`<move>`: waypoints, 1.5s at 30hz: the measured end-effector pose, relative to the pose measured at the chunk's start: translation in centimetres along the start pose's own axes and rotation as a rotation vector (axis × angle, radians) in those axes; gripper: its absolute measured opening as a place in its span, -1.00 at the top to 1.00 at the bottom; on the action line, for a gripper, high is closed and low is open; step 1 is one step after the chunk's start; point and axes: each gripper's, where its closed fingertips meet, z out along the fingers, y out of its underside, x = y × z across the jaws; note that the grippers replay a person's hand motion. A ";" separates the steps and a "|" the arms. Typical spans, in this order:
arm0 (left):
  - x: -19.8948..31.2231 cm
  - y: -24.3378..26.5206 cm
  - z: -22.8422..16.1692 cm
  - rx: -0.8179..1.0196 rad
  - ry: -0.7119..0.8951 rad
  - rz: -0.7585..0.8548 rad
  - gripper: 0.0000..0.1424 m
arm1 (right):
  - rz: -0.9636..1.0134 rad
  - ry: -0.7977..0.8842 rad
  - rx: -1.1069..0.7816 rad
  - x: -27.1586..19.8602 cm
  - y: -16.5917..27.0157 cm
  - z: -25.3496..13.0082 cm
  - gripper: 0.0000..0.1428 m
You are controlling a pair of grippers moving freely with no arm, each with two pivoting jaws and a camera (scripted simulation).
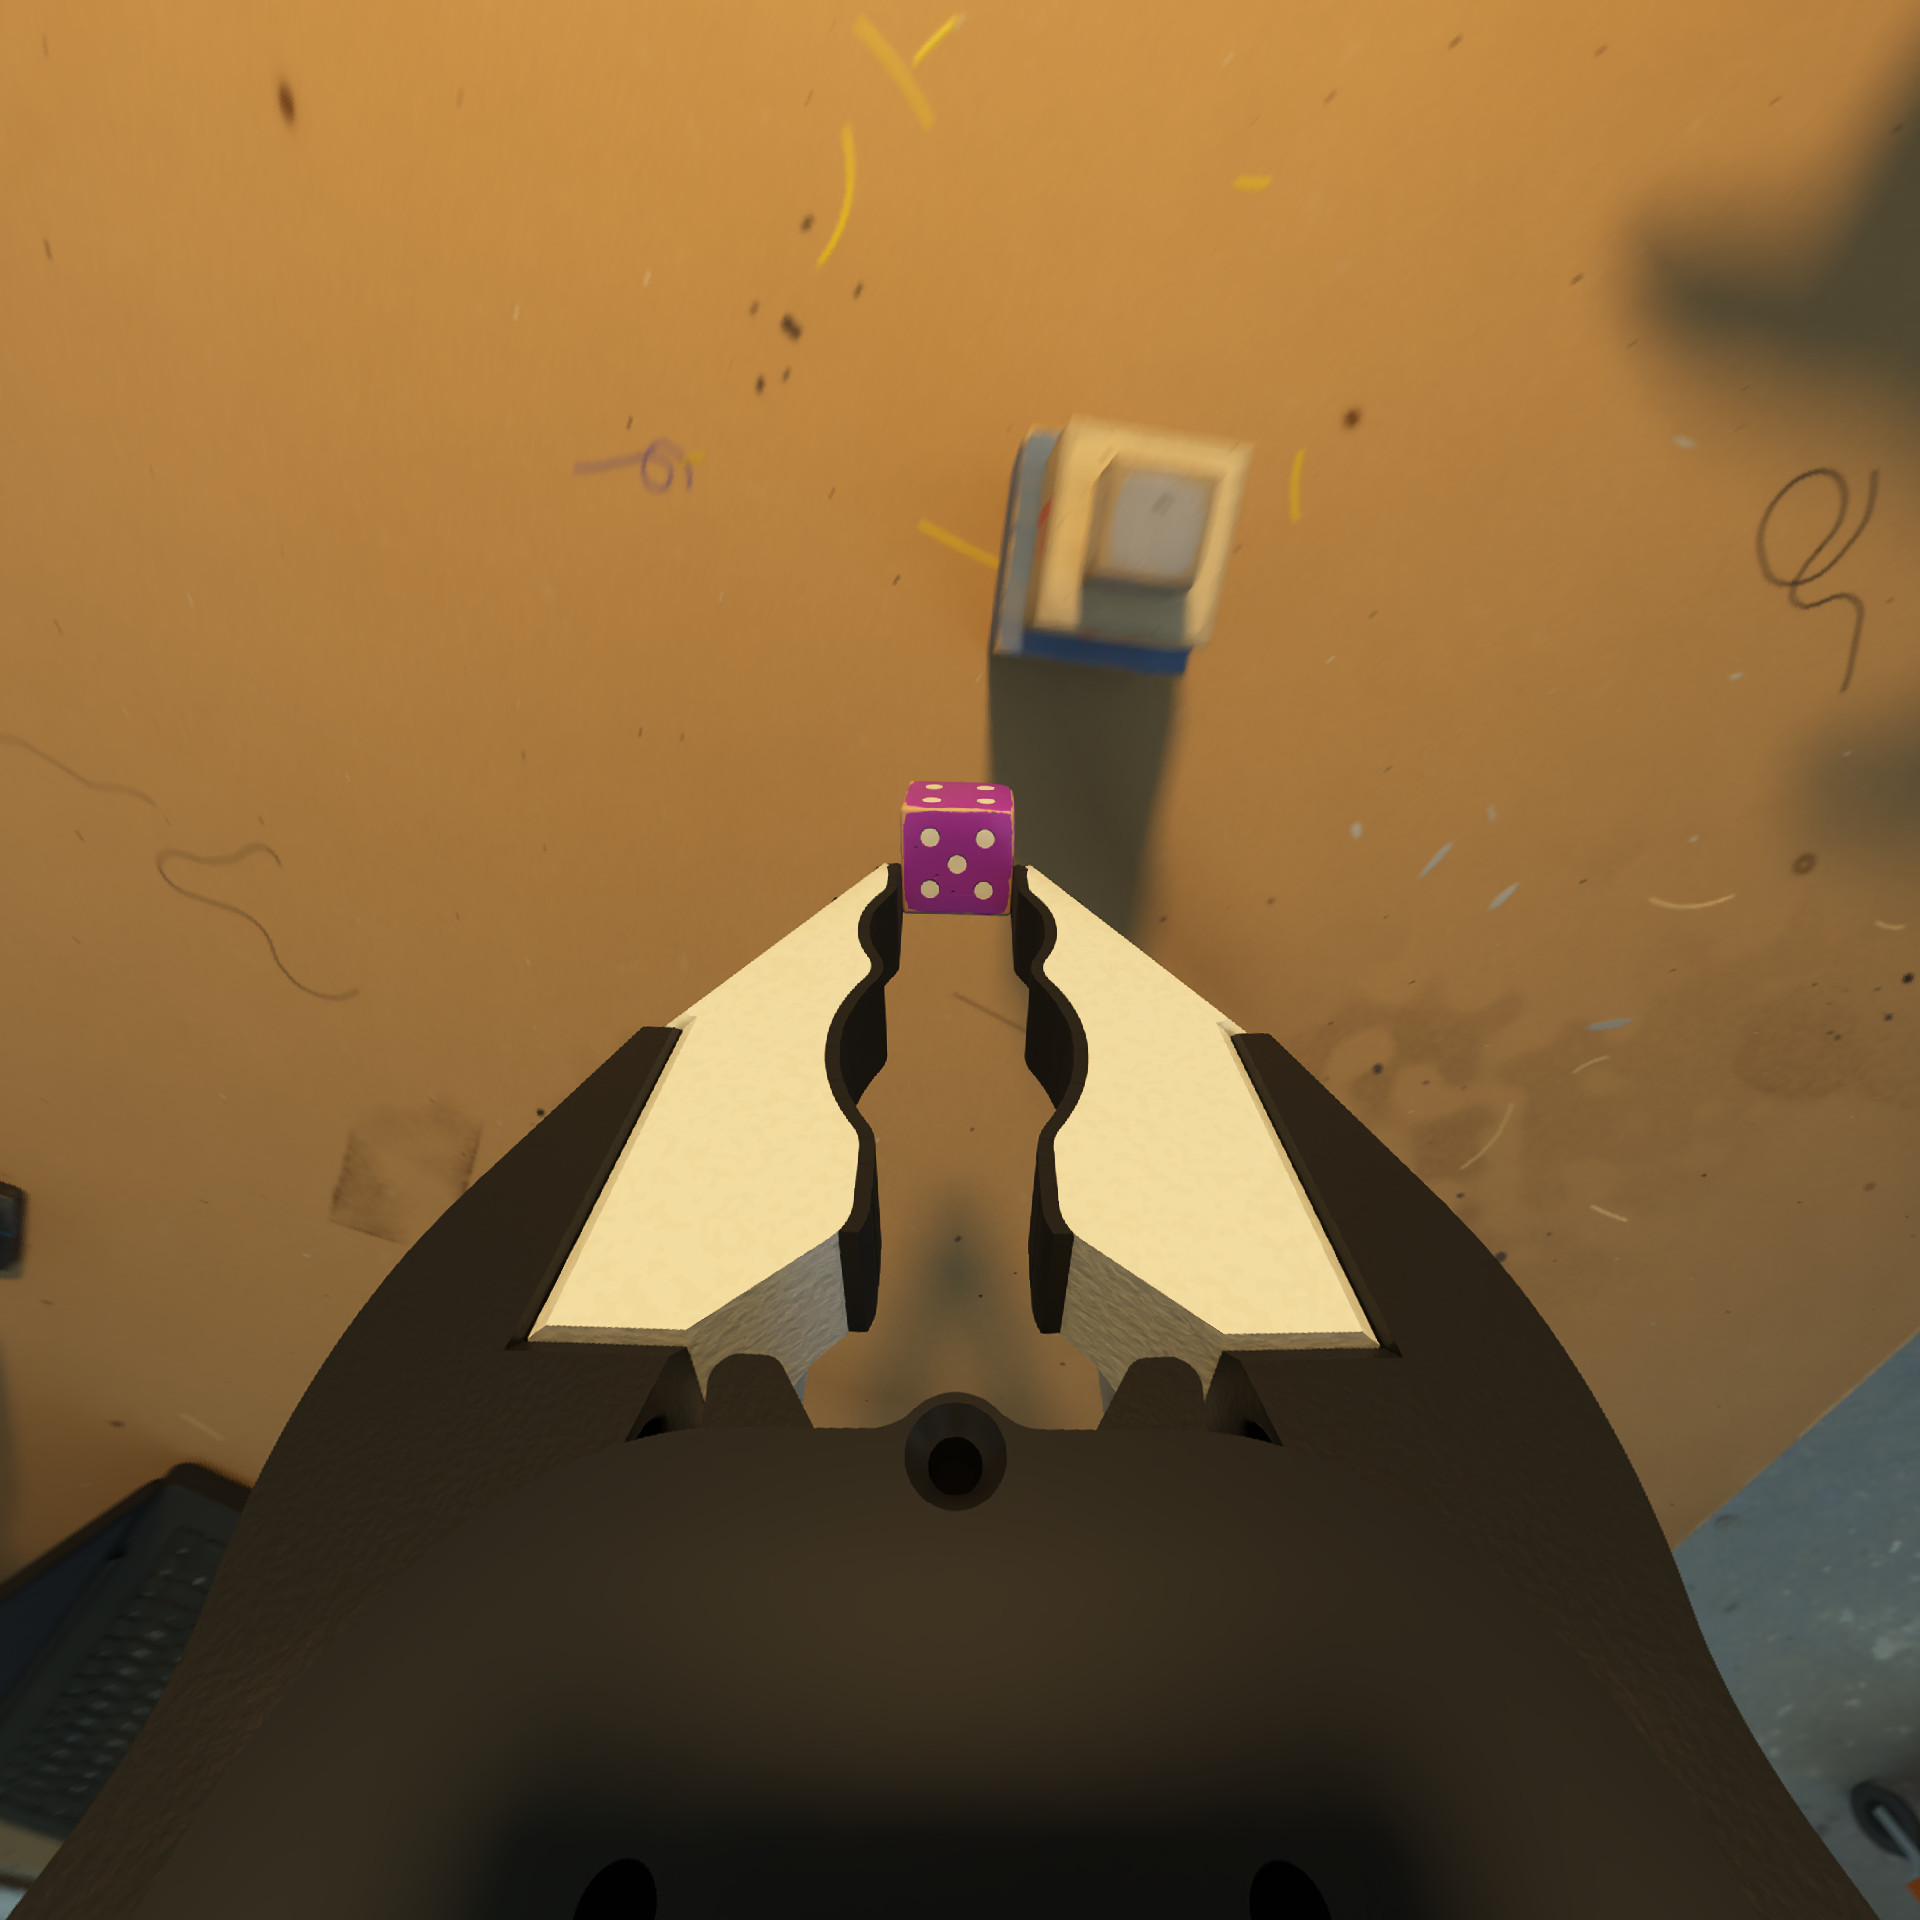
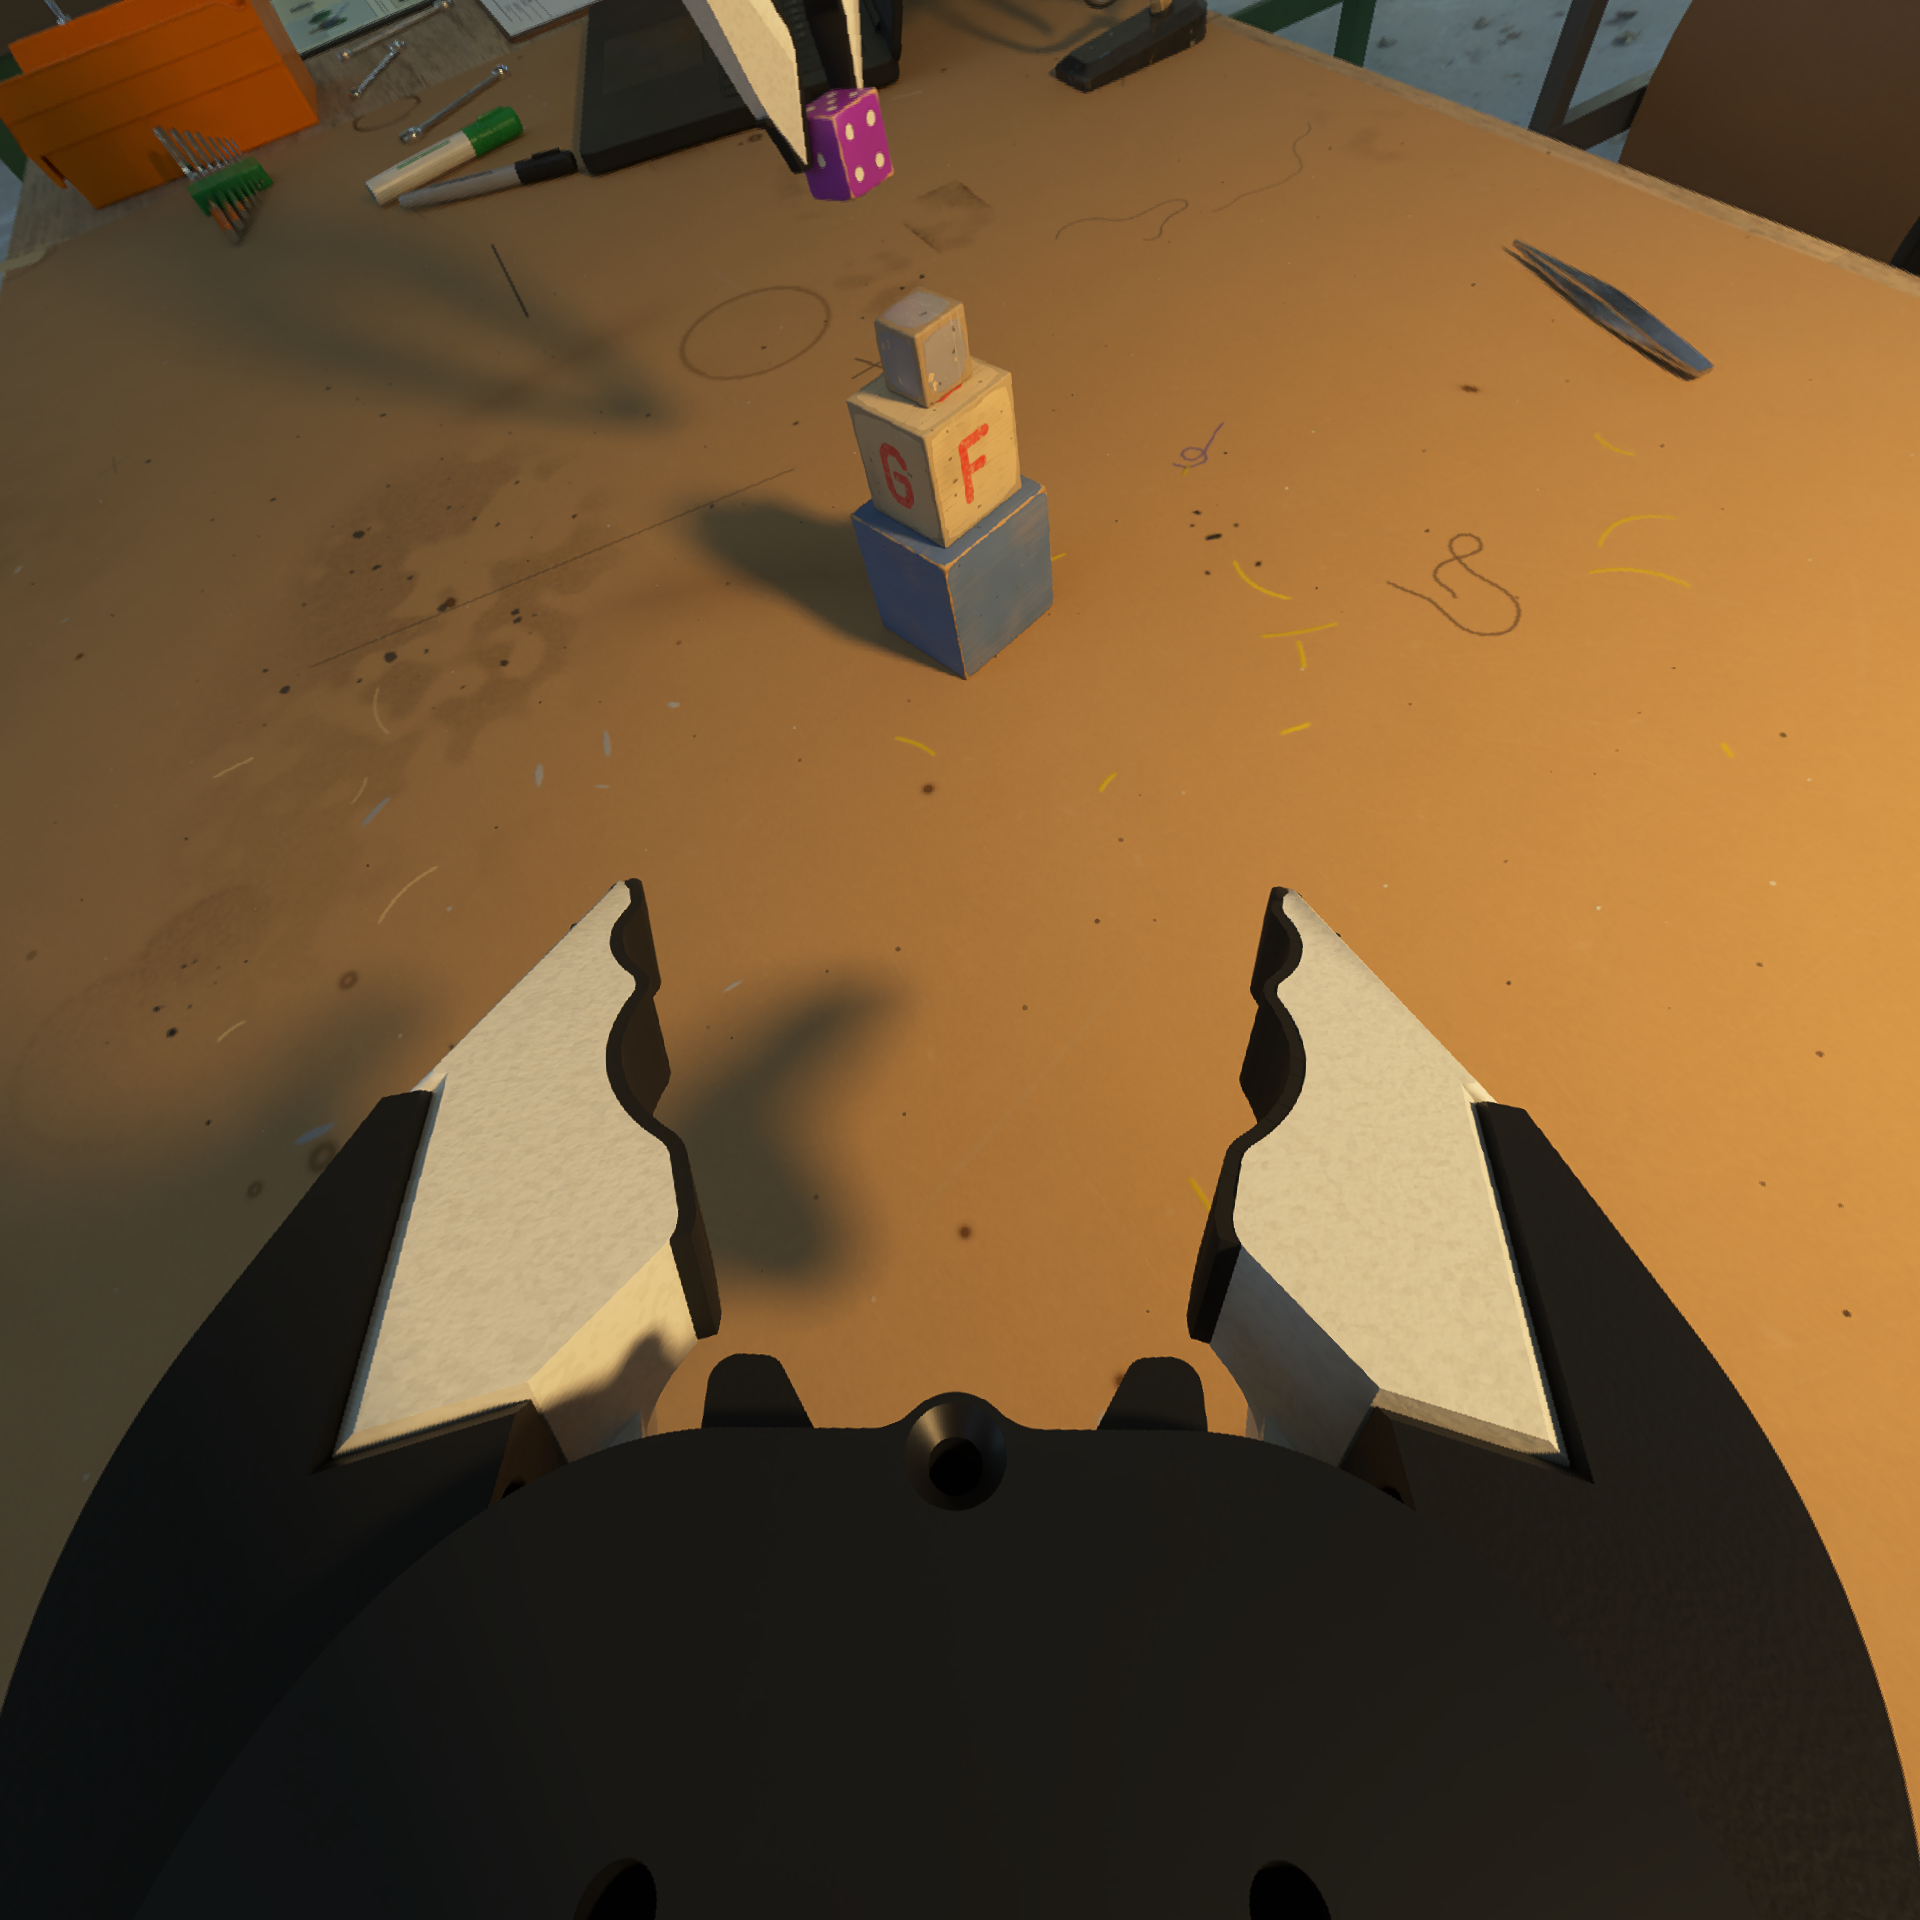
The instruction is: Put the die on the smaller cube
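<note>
The step in hand looks like the carry: the left gripper (image 1: pixel 957 873) has the purple die (image 1: pixel 957 849) pinched at the very tips of its fingers, held in the air above the brown table (image 1: pixel 416 520); placing it is not yet done.

In the left wrist view the die sits at the centre of the frame, its five-spot face towards the camera, one cream finger touching each side; the jaws are closed to the die's width and grip only its lower part, so most of it stands proud of the tips. In the right wrist view the same die (image 2: pixel 849 143) shows at the top centre, hanging from the left gripper's fingers, clear of the table.

The target is the small grey cube (image 2: pixel 923 346), topmost of a stack: it rests on a lettered wooden block (image 2: pixel 935 462), which rests on a blue block (image 2: pixel 956 582). In the left wrist view this stack (image 1: pixel 1122 540) lies up and right of the die, blurred, seen from above.

My judgement of the next move: bring the die squarely over the small grey cube, lower it gently, then open; the top face is small and the stack slightly askew, so a nudge might topple it.

The right gripper (image 2: pixel 956 894) hangs low in its frame, jaws spread wide, holding nothing, well apart from the stack.
</note>
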 end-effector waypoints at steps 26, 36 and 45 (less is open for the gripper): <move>3.7 -5.3 1.5 -0.097 0.010 0.077 0.71 | -0.003 -0.003 0.025 -0.1 -0.4 -0.9 -0.59; 3.6 -5.3 1.9 -0.084 0.018 0.095 0.71 | -0.001 -0.003 0.020 0.0 -0.3 -0.8 -0.59; 3.7 -5.4 1.9 -0.072 0.034 0.095 0.71 | 0.000 -0.003 0.015 0.0 -0.2 -0.7 -0.59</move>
